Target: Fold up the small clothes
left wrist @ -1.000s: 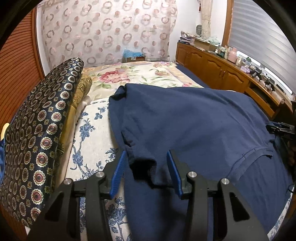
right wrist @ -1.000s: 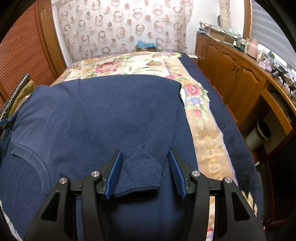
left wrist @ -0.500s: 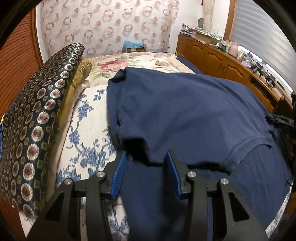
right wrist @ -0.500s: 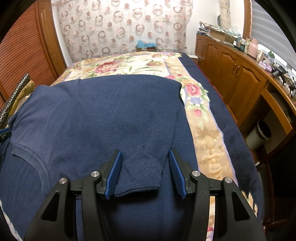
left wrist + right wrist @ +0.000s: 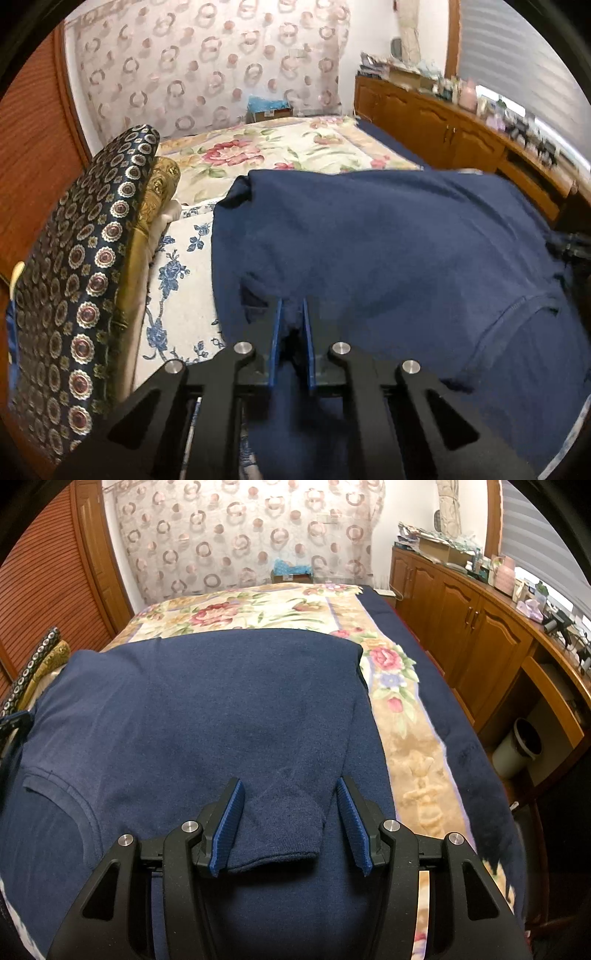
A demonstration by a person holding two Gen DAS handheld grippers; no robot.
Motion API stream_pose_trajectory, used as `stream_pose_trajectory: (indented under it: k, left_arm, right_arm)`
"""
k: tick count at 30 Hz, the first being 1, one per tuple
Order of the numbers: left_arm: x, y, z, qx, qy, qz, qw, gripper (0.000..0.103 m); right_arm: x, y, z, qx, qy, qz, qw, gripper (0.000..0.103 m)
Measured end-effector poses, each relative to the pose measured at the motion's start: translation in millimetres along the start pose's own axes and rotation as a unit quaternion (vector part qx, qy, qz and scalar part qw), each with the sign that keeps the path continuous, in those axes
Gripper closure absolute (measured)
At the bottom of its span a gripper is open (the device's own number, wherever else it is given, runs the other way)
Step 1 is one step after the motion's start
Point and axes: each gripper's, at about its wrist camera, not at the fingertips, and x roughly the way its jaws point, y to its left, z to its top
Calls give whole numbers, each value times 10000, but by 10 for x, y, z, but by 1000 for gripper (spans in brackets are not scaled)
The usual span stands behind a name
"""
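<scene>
A navy blue T-shirt (image 5: 388, 240) lies spread on the bed, neckline toward me; it also shows in the right wrist view (image 5: 221, 709). My left gripper (image 5: 292, 314) is shut on a fold of the shirt's left sleeve area. My right gripper (image 5: 290, 801) is open, its blue pads on either side of the folded right sleeve (image 5: 284, 827), which lies flat on the shirt.
A dark patterned cushion (image 5: 85, 266) and a gold one (image 5: 155, 192) stand at the left of the bed. A floral bedspread (image 5: 258, 609) lies beyond the shirt. Wooden cabinets (image 5: 461, 616) line the right wall, with a bin (image 5: 517, 746) below.
My left gripper has closed on the shirt's left sleeve fold; it was open around it before. The right gripper has not moved.
</scene>
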Motion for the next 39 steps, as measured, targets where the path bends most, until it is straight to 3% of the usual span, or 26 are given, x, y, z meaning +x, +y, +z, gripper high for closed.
stream_pose_trajectory:
  k: [6, 11, 13, 15, 18, 28, 39]
  left_arm:
    - [77, 56, -47, 41, 316, 175, 9993, 94]
    - [99, 97, -52, -52, 340, 124, 9993, 91]
    - [99, 77, -48, -37, 332, 153, 9993, 91]
    - [100, 59, -42, 34, 300, 128, 9995, 96]
    - [-45, 80, -32, -79, 70, 34, 9999, 98]
    - [-856, 181, -37, -405, -874, -170, 9952, 99]
    - [-1401, 177, -539, -446, -1182, -148, 9919, 99]
  right_arm:
    - [-1, -4, 0, 0, -2, 0, 10000, 50]
    - [-3, 2, 0, 0, -18, -12, 10000, 50]
    - [-10, 15, 10, -17, -34, -43, 10000, 58]
    - [-24, 39, 15, -85, -71, 34, 9999, 88]
    - [-85, 65, 44, -122, -107, 309, 9994, 96]
    - [-771, 98, 206, -94, -902, 742, 9931, 97]
    - [-1356, 228, -109, -218, -1161, 884, 9891, 98]
